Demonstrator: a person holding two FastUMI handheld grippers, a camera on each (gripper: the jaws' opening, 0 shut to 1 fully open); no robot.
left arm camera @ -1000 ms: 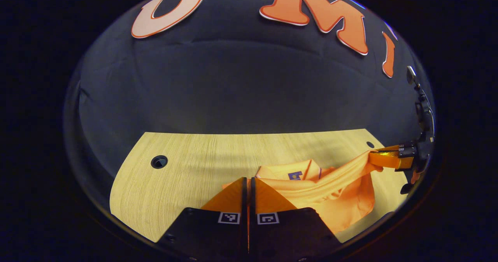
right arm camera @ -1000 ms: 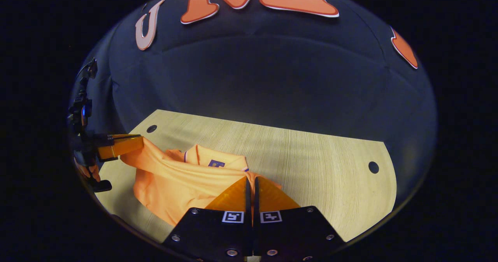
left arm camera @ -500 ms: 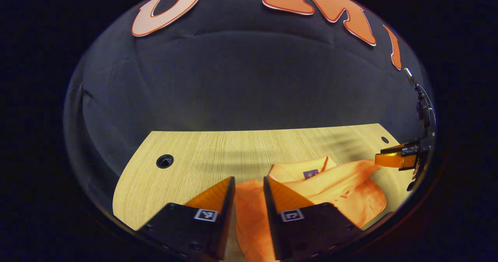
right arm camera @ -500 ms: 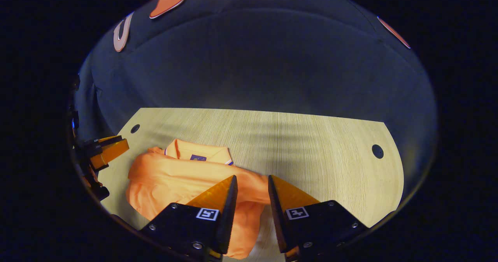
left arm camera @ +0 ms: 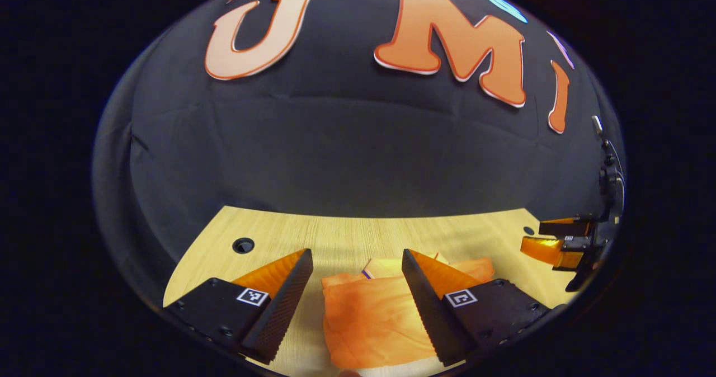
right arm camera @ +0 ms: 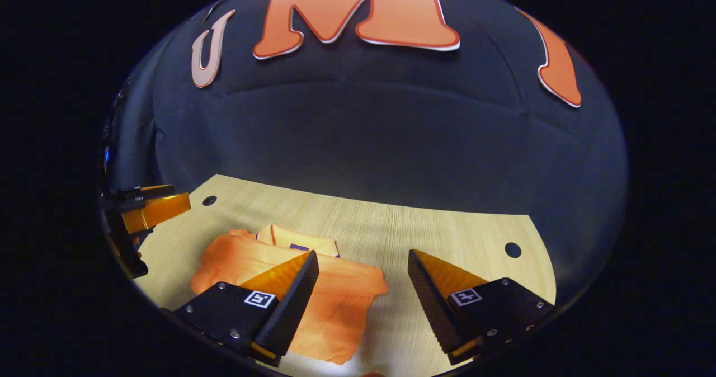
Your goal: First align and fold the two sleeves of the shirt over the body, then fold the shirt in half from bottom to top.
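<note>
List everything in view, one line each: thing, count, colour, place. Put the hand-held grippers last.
shirt: one, orange, folded, lying on the table, collar toward the wall.
table: one, light wood, under the shirt.
holes in the table: at least two, dark, near the far corners.
booth wall: one, black cloth, behind the table.
left hand-held gripper: one, open, above the shirt.
right hand-held gripper: one, open, above the shirt's right edge.

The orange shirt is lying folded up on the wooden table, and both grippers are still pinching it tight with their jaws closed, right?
Not quite. The orange shirt does lie folded on the wooden table, but nothing is pinching it. In the right gripper view the right gripper has its jaws wide apart, and in the left gripper view the left gripper does too. The shirt lies loose.
</note>
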